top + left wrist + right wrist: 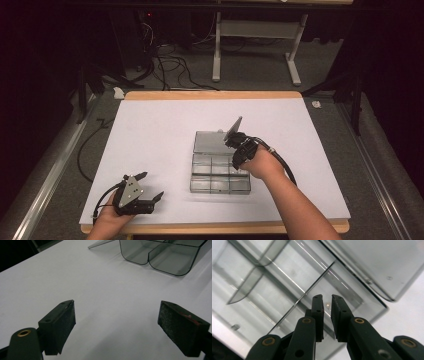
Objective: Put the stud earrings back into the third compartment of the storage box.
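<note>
In the high view, a clear plastic compartment box (pixel 220 175) is lying near the middle of a white table (pixel 165 135) edged in pale wood, its flat hinged lid (pixel 210 142) folded open toward the far side. The box's grid is showing six cells, two rows of three. The right gripper (pixel 235 141) is reaching down over the far right cell, while the left gripper (pixel 150 187) is resting at the near left corner, well apart from the box. Grey carpet, black cables and a white table frame are filling the dim room beyond.

In the left gripper view, two black jaws with rough, matte pads are standing wide apart over bare white tabletop, holding nothing; two rounded smoky-clear cells of the box (pixel 160 255) are sitting far ahead.

In the right gripper view, the jaws are standing nearly closed with a narrow gap, pointing into a cell beside a thin glossy divider (pixel 314 282). A tiny pale thing (pixel 328 305) is glinting between the tips; whether they are gripping it I cannot tell.
</note>
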Motion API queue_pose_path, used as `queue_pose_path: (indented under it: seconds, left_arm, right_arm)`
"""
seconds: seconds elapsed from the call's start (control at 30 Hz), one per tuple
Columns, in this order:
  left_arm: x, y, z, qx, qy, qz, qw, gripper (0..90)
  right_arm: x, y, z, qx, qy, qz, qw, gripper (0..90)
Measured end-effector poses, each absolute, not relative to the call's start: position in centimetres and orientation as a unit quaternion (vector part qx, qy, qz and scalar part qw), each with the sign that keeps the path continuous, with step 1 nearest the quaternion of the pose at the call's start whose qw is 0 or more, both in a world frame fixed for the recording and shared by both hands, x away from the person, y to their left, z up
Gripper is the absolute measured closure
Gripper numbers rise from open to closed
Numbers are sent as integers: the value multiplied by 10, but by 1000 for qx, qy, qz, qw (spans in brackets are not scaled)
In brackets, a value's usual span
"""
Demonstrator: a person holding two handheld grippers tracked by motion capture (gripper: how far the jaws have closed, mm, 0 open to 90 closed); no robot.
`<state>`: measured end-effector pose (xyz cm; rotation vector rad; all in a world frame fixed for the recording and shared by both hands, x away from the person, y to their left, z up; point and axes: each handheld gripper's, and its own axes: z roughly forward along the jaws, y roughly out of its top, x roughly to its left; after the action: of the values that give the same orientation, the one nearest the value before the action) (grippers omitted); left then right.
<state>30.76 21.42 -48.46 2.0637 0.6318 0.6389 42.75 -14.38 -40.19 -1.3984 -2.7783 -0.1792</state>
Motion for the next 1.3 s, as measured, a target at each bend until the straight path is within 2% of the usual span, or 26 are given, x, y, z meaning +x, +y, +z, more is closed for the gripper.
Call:
queue_pose_path:
  seconds: [0.33, 0.5, 0.87, 1.3]
  left_arm:
    - [308, 214, -485, 828, 253, 256, 431, 153]
    - [308, 214, -485, 829, 253, 257, 428, 153]
    - [308, 214, -485, 829, 253, 258, 427, 153]
    - [308, 214, -485, 829, 253, 255, 428, 153]
  right_arm:
    - [417, -177, -374, -476, -877, -59, -4, 812]
    - [413, -195, -375, -485, -872, -58, -9, 814]
    - [414, -230, -406, -520, -854, -39, 2, 818]
    - [421, -243, -429, -555, -831, -31, 19, 816]
